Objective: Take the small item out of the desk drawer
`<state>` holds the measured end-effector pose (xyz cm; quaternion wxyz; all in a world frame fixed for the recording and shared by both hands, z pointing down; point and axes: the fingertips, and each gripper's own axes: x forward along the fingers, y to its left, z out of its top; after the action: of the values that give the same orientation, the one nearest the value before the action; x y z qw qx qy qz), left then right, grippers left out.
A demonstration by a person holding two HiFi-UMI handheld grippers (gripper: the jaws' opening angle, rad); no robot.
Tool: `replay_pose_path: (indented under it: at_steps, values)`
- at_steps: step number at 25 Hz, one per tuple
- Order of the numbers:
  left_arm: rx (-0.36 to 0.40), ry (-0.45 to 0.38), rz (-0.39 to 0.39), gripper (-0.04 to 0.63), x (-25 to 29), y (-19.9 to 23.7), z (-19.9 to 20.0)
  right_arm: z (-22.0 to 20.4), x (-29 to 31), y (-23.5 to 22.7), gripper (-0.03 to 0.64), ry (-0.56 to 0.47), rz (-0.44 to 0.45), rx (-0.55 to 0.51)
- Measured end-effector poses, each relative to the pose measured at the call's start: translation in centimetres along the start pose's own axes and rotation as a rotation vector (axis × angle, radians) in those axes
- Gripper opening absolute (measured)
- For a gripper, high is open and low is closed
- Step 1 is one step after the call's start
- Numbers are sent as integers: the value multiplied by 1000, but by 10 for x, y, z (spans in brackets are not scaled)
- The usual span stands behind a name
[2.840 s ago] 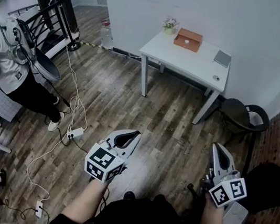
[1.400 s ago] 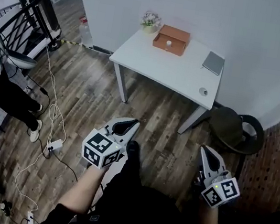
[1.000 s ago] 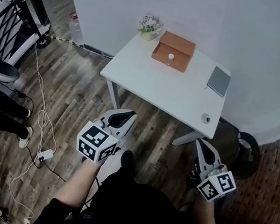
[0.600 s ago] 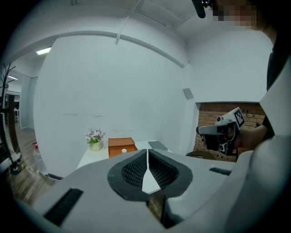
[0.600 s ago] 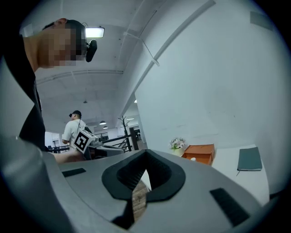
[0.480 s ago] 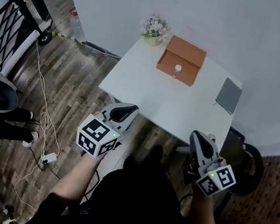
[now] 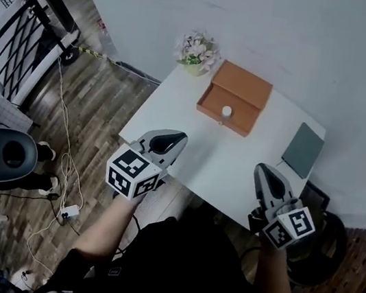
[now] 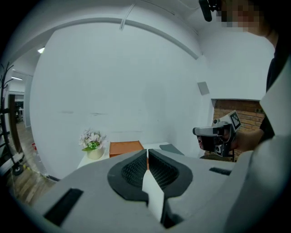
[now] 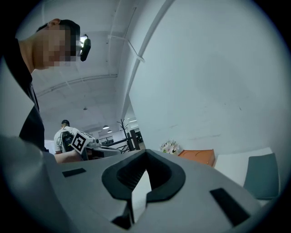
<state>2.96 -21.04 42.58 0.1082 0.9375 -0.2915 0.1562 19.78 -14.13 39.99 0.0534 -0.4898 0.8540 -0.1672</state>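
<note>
head view shows you've walked up to the white table (image 7: 174,116); it lay well ahead a second ago. your left gripper (image 7: 173,138) and right gripper (image 7: 266,173) are clenched empty at its near edge. the small item (image 7: 226,111) sits at the front of the orange drawer (image 7: 242,90), now nearly reachable.

the table (image 7: 190,143) stands against the wall (image 7: 259,23), and on it the drawer box (image 7: 241,89) sits at the back with the small item (image 7: 226,111) lying in it, the flowerpot (image 7: 197,51) just left of it and the notebook (image 7: 303,150) off to the right.
</note>
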Motion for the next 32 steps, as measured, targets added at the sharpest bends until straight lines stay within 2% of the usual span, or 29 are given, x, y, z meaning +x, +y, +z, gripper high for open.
replay_pose_path:
  at_steps: [6,10,14,20,25,28,32]
  values:
    - [2,18,18,18,50,2,22,6,8,-55,3,-3,31,56]
    - [20,11,33,18,70,8,33,5,20,-87,3,31,-26,14]
    - [-1,-8,56,18,84,27,32,9,45,-102,3,44,-39,-12]
    - [-4,-8,105,18,92,56,16,-4,89,-107,3,178,-18,-64]
    - [-1,-21,99,18,99,79,13,-16,129,-108,9,265,-12,-127]
    - [-17,-12,95,18,99,92,2,-29,148,-110,92,332,-8,-147]
    - [-63,2,81,18,104,106,-12,-58,183,-123,157,400,-29,-91]
